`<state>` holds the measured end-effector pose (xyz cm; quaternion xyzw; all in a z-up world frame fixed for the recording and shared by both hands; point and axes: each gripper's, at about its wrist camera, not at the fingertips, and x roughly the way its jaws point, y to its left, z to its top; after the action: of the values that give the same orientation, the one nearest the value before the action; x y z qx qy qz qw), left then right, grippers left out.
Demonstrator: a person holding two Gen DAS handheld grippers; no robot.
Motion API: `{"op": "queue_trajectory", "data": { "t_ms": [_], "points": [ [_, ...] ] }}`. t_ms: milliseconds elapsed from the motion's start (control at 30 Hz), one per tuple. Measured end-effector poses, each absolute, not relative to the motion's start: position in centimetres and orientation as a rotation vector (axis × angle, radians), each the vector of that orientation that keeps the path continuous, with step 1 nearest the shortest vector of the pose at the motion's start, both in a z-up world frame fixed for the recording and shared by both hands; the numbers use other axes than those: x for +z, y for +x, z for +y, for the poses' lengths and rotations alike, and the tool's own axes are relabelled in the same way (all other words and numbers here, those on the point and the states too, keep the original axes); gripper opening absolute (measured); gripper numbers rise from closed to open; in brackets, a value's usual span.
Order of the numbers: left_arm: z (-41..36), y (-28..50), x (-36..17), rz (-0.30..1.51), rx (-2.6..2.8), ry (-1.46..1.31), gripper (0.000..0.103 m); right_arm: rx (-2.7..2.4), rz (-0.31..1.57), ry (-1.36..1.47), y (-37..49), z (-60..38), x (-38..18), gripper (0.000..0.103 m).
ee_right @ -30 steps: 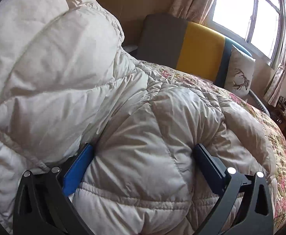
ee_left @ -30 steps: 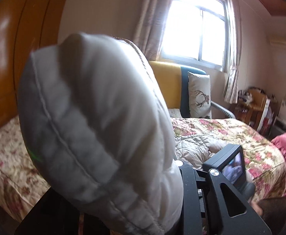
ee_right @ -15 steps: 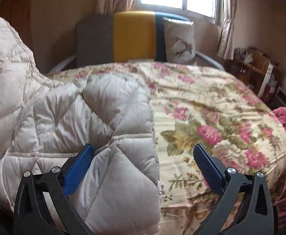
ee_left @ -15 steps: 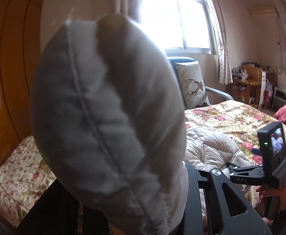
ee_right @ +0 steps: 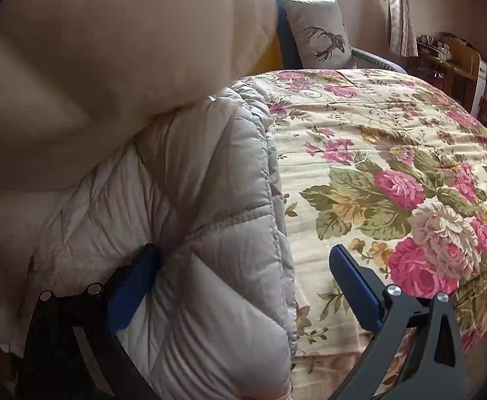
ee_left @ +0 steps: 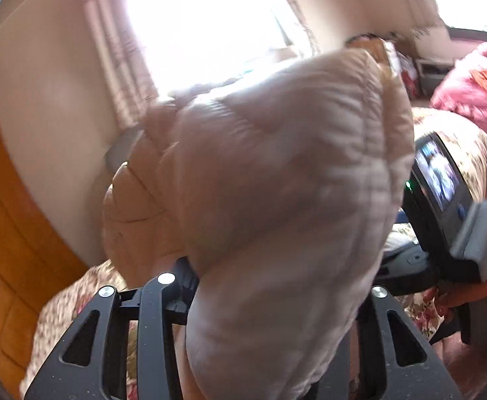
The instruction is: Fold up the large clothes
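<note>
left gripper (ee_left: 270, 286) clamped on puffy quilted jacket (ee_right: 210, 220), a lifted fold of it. right gripper (ee_right: 243, 280) spread wide, left pad against jacket on floral bedspread (ee_right: 393, 153).

left wrist view: very near the puffy pale quilted jacket (ee_left: 276, 200), facing the bright window.
right wrist view: low over the floral bedspread (ee_right: 393, 153).
shared: jacket, bed.

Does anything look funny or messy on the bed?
Nothing is spilled or broken. The puffy jacket lies bunched at the bed's left side, one part lifted up by the left hand-held gripper.
</note>
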<state>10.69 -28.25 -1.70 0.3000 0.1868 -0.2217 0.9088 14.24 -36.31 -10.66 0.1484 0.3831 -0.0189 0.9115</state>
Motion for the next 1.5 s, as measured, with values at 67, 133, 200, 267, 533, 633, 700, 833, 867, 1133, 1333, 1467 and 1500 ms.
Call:
{"op": "queue_trajectory", "data": {
  "t_ms": [67,133,200,267,533,633,700,833,867,1133,1333,1467,1500],
  "points": [
    [-29.5,10.7,-3.0,0.373,-0.489,0.660,0.040,-0.013,0.802,0.342,13.9,-37.1,-10.7,0.101],
    [-28.9,10.9,-3.8,0.375,-0.514,0.673,0.046,0.014,0.803,0.375,13.2,-38.5,-10.5,0.101],
    [-29.2,11.6,-4.6,0.381,-0.537,0.687,0.047,0.040,0.805,0.421,12.1,-40.2,-10.2,0.101],
    [-29.5,10.6,-5.1,0.364,-0.552,0.718,0.050,0.029,0.801,0.464,10.8,-42.1,-9.6,0.101],
    [-30.5,8.9,-6.8,0.321,-0.563,0.822,0.068,-0.152,0.625,0.533,7.2,-47.0,-2.3,0.101],
    [-30.5,8.5,-7.2,0.308,-0.568,0.845,0.070,-0.063,0.570,0.415,9.6,-43.7,2.0,0.101],
    [-30.2,8.0,-7.0,0.312,-0.583,0.835,0.072,-0.010,0.563,0.295,11.8,-40.2,3.9,0.101],
    [-28.9,7.5,-7.3,0.336,-0.623,0.793,0.078,0.005,0.625,0.058,16.8,-34.3,3.8,0.101],
    [-28.7,7.4,-7.1,0.343,-0.634,0.781,0.078,-0.015,0.632,0.013,17.7,-33.7,3.2,0.101],
    [-20.3,7.5,-0.9,0.422,-0.900,0.502,0.082,-0.182,0.667,0.140,17.3,-38.5,-4.4,0.101],
    [-16.9,13.3,4.1,0.420,-0.743,0.303,0.087,-0.205,0.638,0.357,15.0,-41.8,-7.9,0.101],
    [-17.9,19.7,5.9,0.520,-0.606,0.184,0.087,-0.175,0.648,0.304,15.6,-40.8,-7.4,0.101],
    [-19.1,21.2,6.0,0.549,-0.572,0.197,0.087,-0.173,0.650,0.280,15.8,-40.4,-7.3,0.101]
  ]
}}
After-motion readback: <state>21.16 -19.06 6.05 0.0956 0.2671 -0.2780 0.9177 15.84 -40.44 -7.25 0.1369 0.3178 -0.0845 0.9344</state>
